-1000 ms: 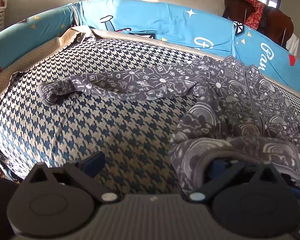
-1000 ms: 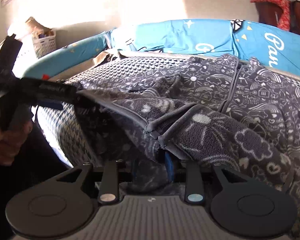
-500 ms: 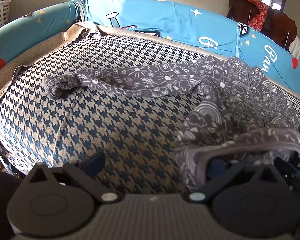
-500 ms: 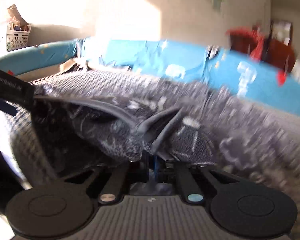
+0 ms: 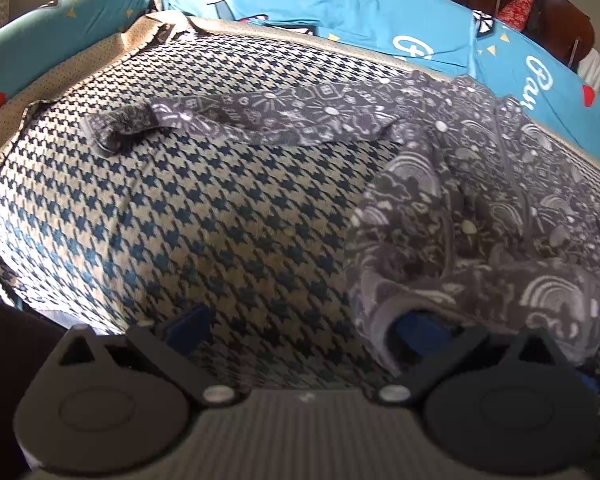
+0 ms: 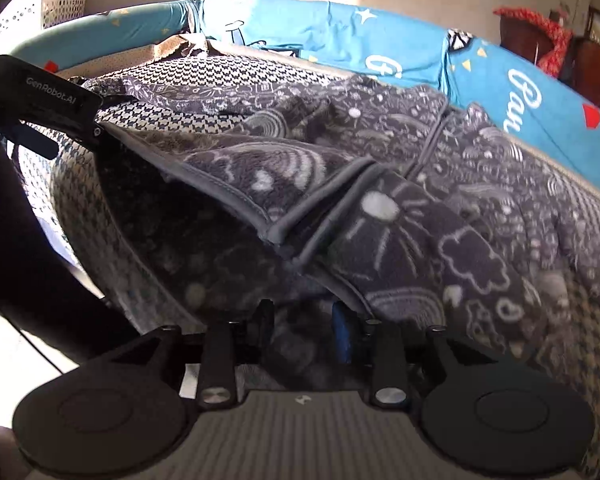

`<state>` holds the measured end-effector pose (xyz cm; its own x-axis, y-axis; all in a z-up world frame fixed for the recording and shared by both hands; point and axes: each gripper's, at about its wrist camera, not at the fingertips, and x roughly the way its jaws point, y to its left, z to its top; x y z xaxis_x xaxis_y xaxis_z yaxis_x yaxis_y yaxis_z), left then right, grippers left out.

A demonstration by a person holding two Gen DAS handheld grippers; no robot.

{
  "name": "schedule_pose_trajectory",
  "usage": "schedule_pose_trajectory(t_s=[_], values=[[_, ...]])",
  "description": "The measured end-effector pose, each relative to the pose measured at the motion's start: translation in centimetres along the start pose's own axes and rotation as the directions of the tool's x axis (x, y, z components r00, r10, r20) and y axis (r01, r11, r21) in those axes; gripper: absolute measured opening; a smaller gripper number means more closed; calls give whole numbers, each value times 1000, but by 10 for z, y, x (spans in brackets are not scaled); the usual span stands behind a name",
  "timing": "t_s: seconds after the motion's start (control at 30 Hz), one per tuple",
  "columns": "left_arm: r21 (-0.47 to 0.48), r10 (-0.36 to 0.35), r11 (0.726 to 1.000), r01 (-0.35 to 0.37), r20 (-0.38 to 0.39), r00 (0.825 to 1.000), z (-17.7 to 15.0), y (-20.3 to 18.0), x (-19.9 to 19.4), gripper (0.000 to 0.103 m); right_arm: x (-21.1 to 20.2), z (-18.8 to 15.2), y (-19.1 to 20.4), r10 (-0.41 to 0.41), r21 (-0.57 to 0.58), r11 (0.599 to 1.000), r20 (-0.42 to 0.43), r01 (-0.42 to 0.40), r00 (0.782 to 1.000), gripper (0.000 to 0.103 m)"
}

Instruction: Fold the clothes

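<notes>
**A:** What can't you see?

**B:** Right gripper (image 6: pixel 304 322): fingers mostly buried under the grey patterned fleece garment (image 6: pixel 380 216). Only the blue pad (image 6: pixel 342 336) shows. Jaws are opening, narrow gap, cloth bunched between them, but I can't tell whether the pads press on it.

**A:** Left?

**B:** Left gripper (image 5: pixel 300 328) stands wide. Its left finger (image 5: pixel 188 330) sits bare over the houndstooth bed cover (image 5: pixel 180 220). The right finger is under a hem fold of the garment (image 5: pixel 460 240), just a blue patch showing. From the right camera, that gripper's body (image 6: pixel 48 96) sits at the garment's left edge, hem stretched up to it. Nothing looks pinched.

**A:** Where's the garment?

**B:** On the bed, right half. One sleeve (image 5: pixel 240 116) stretched flat to the left, cuff turned over. Zip front up. Right edge cut off by the frame.

**A:** Surroundings?

**B:** Blue printed bumper (image 5: pixel 340 4) rings the bed. White basket (image 6: pixel 66 2) far left, red cloth on a dark chair (image 6: pixel 540 36) far right. Dark sleeve (image 6: pixel 28 240) blocks my lower left.
</notes>
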<state>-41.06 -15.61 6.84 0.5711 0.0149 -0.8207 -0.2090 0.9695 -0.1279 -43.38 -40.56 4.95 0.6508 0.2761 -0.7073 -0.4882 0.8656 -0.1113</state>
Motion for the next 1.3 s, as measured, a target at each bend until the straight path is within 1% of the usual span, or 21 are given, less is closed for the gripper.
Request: schedule_pose_trajectory(t_s=[0.1,0.17,0.27,0.3,0.4,0.43,0.5,0.6,0.7,0.77,0.83,0.9,0.97,1.03,1.17,1.2,1.27,1.3], values=[[38,-31,999,31,-6,999,-7,-8,-6,103,-9,-10,-11,-2,75,997,-12,3,1000,32],[68,-62,996,63,-10,998,-13,-15,-11,103,-15,-14,-18,5,126,992,-3,-5,1000,32],[108,-106,988,107,-12,994,-20,-26,-19,103,-24,-19,-23,-24,185,982,1,23,1000,32],[119,-122,985,122,-11,992,-21,-31,-24,103,-25,-21,-28,-31,223,974,-17,34,999,32],[137,-164,977,162,7,986,-20,-41,-35,103,-27,-27,-44,-47,338,939,-74,70,996,39],[141,-167,976,163,16,986,-18,-45,-36,103,-28,-29,-49,-51,375,923,-93,83,994,40],[150,-170,975,163,35,985,-12,-52,-38,103,-32,-35,-59,-40,447,891,-102,81,994,40],[151,-167,976,158,47,985,-2,-61,-31,103,-46,-39,-64,-53,469,881,-37,64,998,40],[162,-172,973,161,56,983,6,-71,-18,103,-56,-42,-66,-114,487,867,-7,103,993,40],[168,-168,973,157,49,985,8,-75,-6,103,-59,-44,-69,-140,499,858,-2,122,990,40],[181,-163,971,155,33,986,8,-82,7,103,-59,-45,-69,-157,487,862,-15,144,988,40],[198,-145,970,140,13,989,6,-88,20,103,-56,-44,-69,-164,468,869,-29,159,986,40],[222,-117,968,115,-2,993,0,-92,32,103,-51,-44,-70,-191,463,866,-43,189,981,40],[240,-92,966,93,-16,996,-6,-93,41,103,-49,-47,-74,-215,484,849,-53,213,975,40],[248,-34,967,51,-76,997,-16,-91,58,103,-42,-52,-85,-252,535,807,-73,251,965,41],[254,-31,966,49,-74,997,-18,-91,59,103,-38,-53,-87,-252,544,797,-97,263,963,43],[264,-33,963,50,-70,997,-21,-88,57,103,-33,-57,-92,-235,563,779,-148,277,961,43],[268,-33,962,51,-70,997,-22,-87,57,103,-34,-58,-93,-231,568,775,-152,276,961,43]])
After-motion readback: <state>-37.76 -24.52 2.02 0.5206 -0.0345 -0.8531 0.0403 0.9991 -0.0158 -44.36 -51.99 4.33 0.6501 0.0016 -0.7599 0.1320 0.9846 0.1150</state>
